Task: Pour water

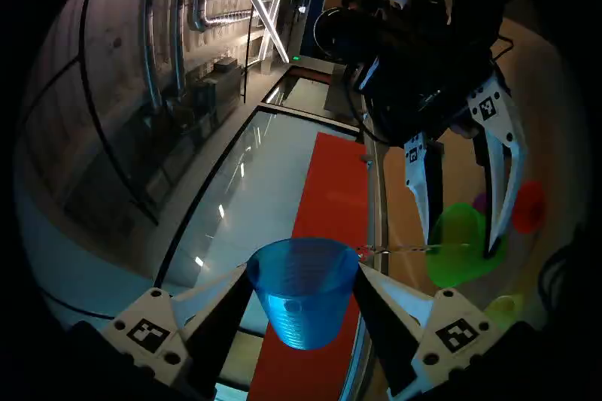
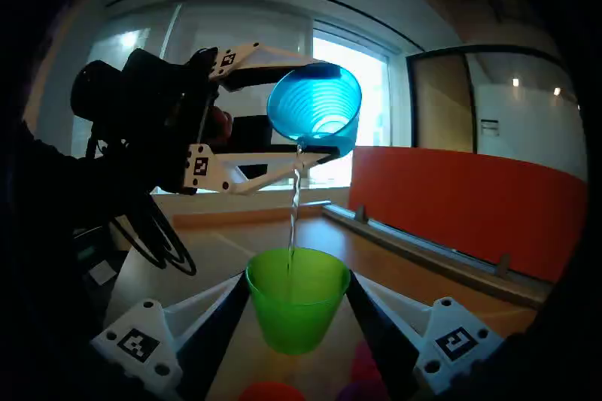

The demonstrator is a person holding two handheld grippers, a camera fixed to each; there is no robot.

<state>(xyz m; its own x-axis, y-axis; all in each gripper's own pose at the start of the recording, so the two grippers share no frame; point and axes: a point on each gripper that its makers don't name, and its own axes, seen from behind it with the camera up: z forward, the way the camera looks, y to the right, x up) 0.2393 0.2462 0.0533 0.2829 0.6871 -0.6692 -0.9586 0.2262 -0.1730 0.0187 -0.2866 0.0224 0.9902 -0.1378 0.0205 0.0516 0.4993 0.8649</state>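
Setting: a wooden table (image 2: 226, 239) in front of a bright window (image 2: 354, 85), with an orange partition (image 2: 466, 205) running along the table's far side.

Left: my left claw (image 1: 303, 281) is closed to the width of a blue cup (image 1: 305, 299), one finger pressing on each side of it. In the right gripper view this cup is raised and tipped, its mouth turned toward the camera.

Right: my right claw (image 2: 297, 288) holds a green cup (image 2: 297, 318) the same way, a finger against each side, upright and directly below the blue cup. I cannot tell whether its base rests on the table.

Flow: a thin stream of water (image 2: 294, 205) falls from the blue cup's lower lip into the open mouth of the green cup. The two cups are apart, linked by the stream alone.

Surroundings: in the left gripper view a red cup (image 1: 529, 205) and a yellow cup (image 1: 506, 307) sit on the table near the green cup, the red one beyond it and the yellow one nearer the camera.
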